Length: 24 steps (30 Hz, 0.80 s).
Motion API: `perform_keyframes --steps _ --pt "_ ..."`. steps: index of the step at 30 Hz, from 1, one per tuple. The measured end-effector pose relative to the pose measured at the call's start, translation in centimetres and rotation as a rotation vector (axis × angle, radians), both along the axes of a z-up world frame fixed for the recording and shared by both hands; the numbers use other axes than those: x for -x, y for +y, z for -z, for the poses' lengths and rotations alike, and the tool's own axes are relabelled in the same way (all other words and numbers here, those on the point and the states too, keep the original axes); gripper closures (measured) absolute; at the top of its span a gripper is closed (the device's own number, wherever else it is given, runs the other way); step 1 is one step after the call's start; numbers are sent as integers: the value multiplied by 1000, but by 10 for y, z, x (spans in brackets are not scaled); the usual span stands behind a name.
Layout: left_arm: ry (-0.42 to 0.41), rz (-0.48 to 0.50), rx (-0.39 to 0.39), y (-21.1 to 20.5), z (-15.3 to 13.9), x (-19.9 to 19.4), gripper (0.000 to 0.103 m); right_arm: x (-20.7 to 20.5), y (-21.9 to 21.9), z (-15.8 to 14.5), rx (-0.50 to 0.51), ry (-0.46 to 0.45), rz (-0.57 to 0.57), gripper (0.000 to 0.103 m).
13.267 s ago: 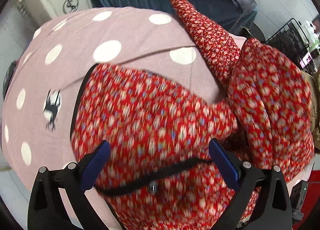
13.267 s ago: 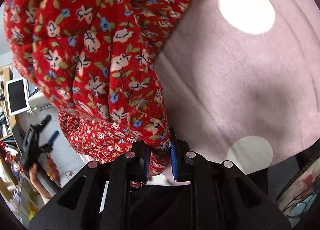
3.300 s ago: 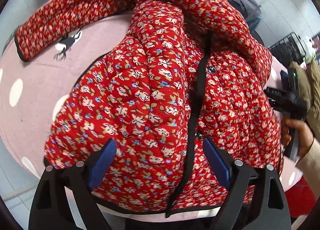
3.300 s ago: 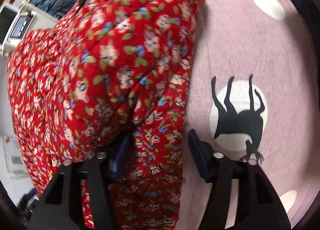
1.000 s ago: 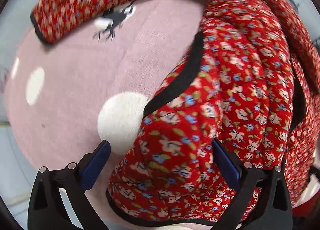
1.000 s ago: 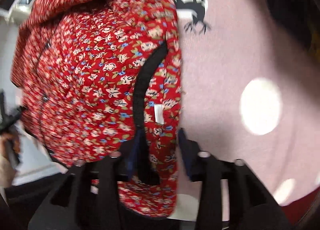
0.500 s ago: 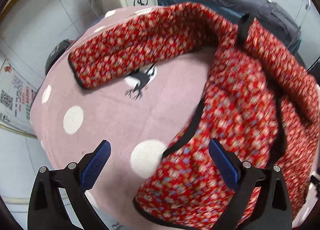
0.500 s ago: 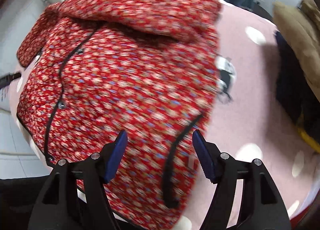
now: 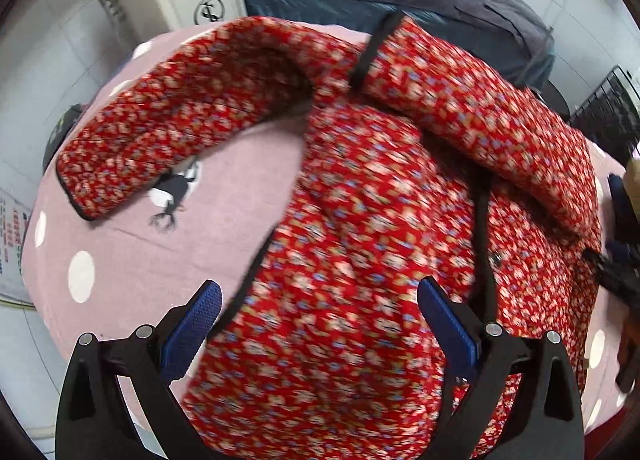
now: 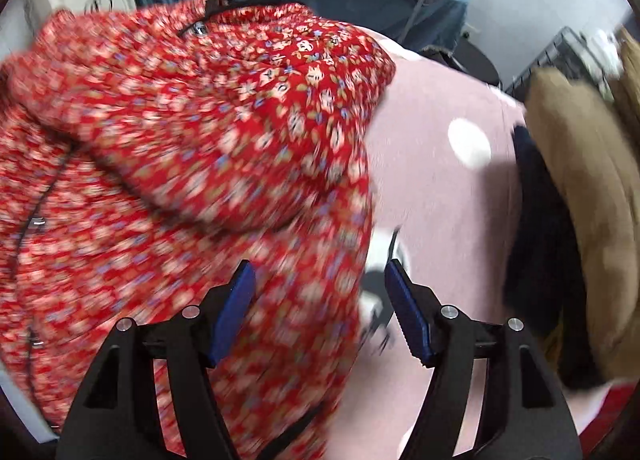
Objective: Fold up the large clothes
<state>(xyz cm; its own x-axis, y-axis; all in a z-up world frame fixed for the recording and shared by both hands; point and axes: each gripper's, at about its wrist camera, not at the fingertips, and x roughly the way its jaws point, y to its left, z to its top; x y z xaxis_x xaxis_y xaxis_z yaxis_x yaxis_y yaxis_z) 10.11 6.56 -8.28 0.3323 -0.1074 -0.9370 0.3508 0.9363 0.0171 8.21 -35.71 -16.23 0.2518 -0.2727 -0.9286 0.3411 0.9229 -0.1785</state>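
The red floral jacket (image 9: 360,244) lies front-up, its length running away from both grippers; left gripper (image 9: 320,324) and right gripper (image 10: 320,312) hover wide open, holding nothing

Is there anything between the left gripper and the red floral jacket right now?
Nothing visible. The left gripper is open right above the red floral jacket, which lies spread on the pink dotted cloth, with no other item between them.
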Motion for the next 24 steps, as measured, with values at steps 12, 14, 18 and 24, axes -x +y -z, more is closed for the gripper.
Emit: perform_keyframes --steps 12,14,18,24 --pt "45 -3 -45 -1 14 -1 7 -29 -2 15 189 18 -258 77" --pt "32 9 -49 -3 11 -3 7 -17 -17 9 177 -10 -176 82" --pt "6 50 -38 -16 3 -10 7 -2 -36 17 105 8 -64 91" --pt "-47 136 -11 -59 -9 -28 7 7 -63 13 -44 -25 95 66"
